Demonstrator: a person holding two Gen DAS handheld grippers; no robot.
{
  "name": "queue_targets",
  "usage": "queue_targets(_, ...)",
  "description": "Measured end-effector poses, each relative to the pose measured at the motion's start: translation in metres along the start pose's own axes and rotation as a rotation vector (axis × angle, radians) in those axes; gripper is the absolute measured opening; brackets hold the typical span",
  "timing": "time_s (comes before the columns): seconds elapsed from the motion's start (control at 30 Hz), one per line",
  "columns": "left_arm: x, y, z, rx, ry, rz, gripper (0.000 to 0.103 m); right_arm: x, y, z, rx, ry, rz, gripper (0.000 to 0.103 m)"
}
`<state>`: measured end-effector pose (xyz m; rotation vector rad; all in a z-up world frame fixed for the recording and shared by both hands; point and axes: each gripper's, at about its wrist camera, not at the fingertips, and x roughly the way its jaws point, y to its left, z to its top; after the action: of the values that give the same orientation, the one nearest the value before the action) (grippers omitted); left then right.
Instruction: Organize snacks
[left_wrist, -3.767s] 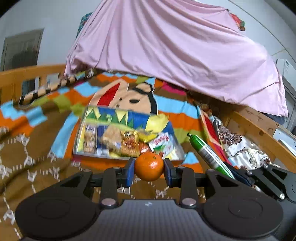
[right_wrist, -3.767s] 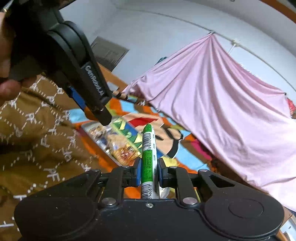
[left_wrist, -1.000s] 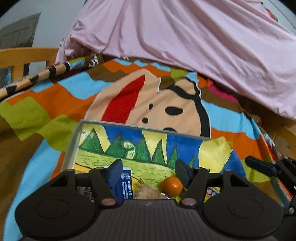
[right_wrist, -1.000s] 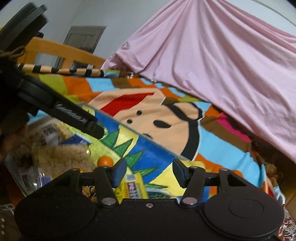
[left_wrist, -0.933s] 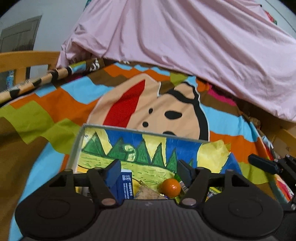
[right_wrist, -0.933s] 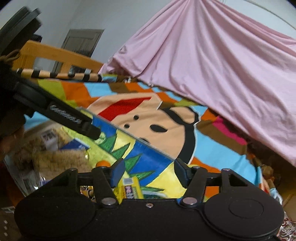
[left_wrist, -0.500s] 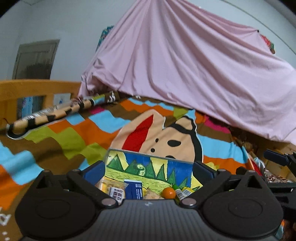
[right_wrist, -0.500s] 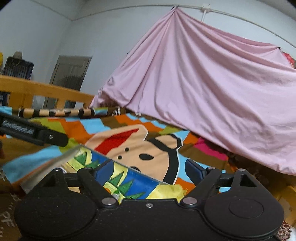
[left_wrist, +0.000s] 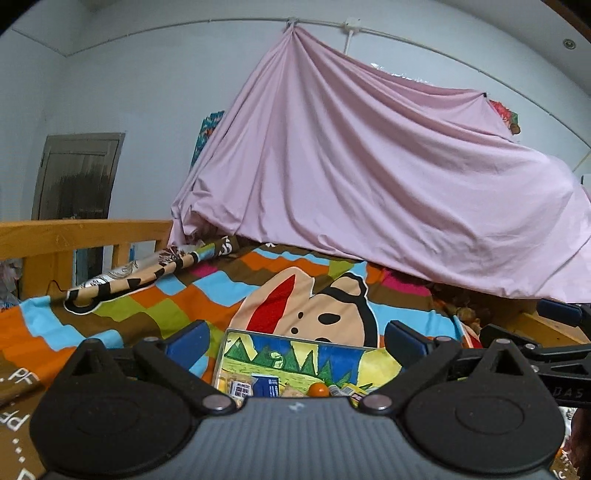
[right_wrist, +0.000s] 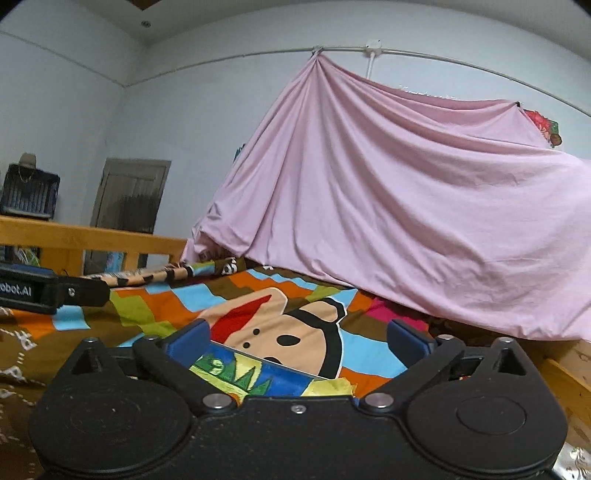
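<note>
Orange fruit (left_wrist: 318, 388) lies among wrapped snacks (left_wrist: 240, 387) inside a painted tray (left_wrist: 295, 356) on a colourful patchwork blanket (left_wrist: 177, 295). Left gripper (left_wrist: 295, 341) and right gripper (right_wrist: 299, 339) hover just before it, jaws newly spread wide, holding nothing. Pink sheet (left_wrist: 369, 184) hangs behind.

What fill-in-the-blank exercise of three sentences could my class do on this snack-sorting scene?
1. The small orange lies in the painted ____.
2. The left gripper holds ____ between its jaws.
3. The big sheet hung behind the bed is ____.

Missing words: box; nothing; pink
</note>
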<state>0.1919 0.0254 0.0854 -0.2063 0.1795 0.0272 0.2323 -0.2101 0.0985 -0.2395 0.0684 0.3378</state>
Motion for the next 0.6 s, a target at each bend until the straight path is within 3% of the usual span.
queue_targets(0.3, -0.044, -0.008, -0.005, 0.001, -0.02, 0.015, 0.103, -0.052, -0.006, 0.001, 0.071, 0.002, -0.024, 0.102)
queue_targets(0.6, -0.073, -0.015, -0.024, -0.023, 0.028, 0.025, 0.103, -0.093, -0.011, -0.009, 0.1, 0.039, -0.038, 0.102)
